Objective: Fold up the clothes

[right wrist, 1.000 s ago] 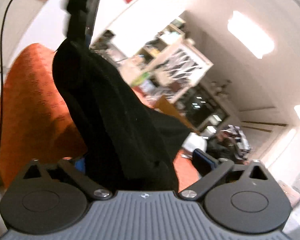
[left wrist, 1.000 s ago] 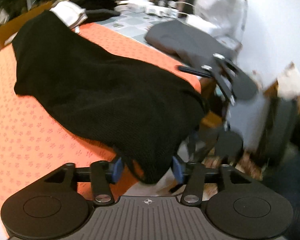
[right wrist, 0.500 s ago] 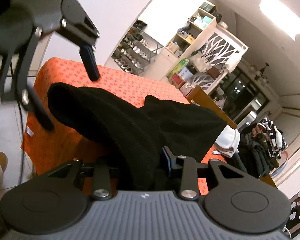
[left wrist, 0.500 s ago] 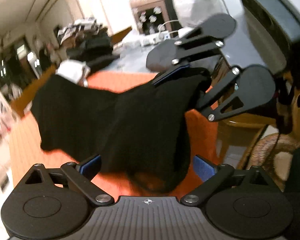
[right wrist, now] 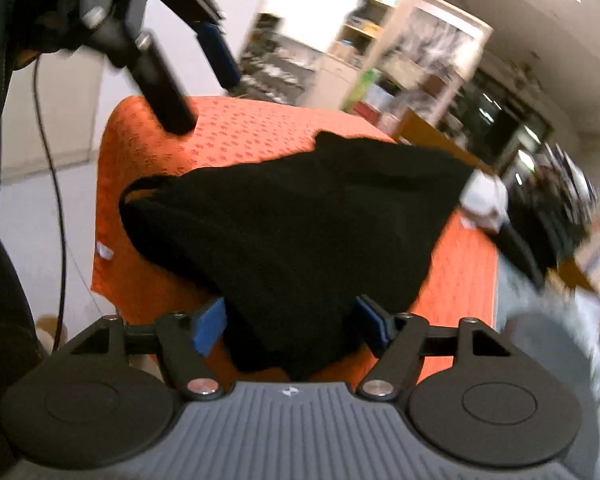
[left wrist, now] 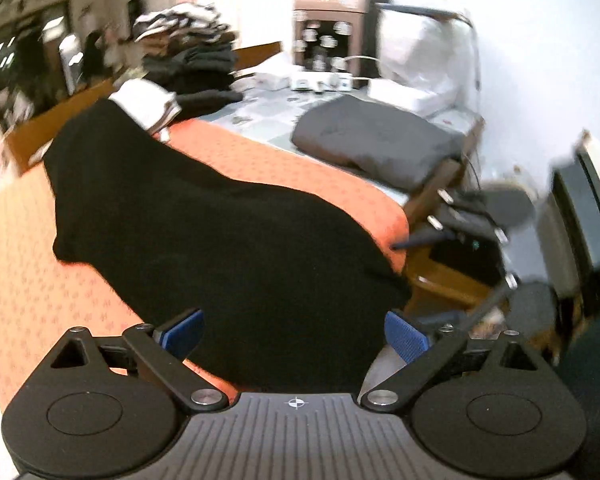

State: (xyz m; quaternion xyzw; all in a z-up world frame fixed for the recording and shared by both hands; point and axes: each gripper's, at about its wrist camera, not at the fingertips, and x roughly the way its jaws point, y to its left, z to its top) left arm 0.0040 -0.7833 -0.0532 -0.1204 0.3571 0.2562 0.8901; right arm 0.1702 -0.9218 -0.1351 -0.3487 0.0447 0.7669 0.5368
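Observation:
A black garment [left wrist: 220,248] lies spread on the table's orange cloth [left wrist: 32,288], its near end hanging over the table's corner. My left gripper [left wrist: 294,336] is open wide, and the garment's near edge sits between its blue pads [left wrist: 180,332] without being pressed. In the right wrist view the same garment [right wrist: 300,220] lies bunched on the orange cloth [right wrist: 240,128]. My right gripper [right wrist: 290,324] has its jaws opening, with cloth between the pads but not pinched. The left gripper [right wrist: 204,100] hovers above the table's far corner. One right gripper finger [left wrist: 424,239] shows blurred off the table's right edge.
A grey folded garment [left wrist: 376,148] lies on the adjoining pale table, with a stack of dark clothes [left wrist: 196,64] and a white folded piece [left wrist: 148,100] behind. A cable [right wrist: 56,160] hangs at the left, beside a person's dark sleeve. Shelves [right wrist: 380,40] stand behind.
The right gripper, shut on the raised garment half a second ago, has let go and the cloth has dropped onto the table. The left gripper's jaws have spread wide and the right gripper has drawn back.

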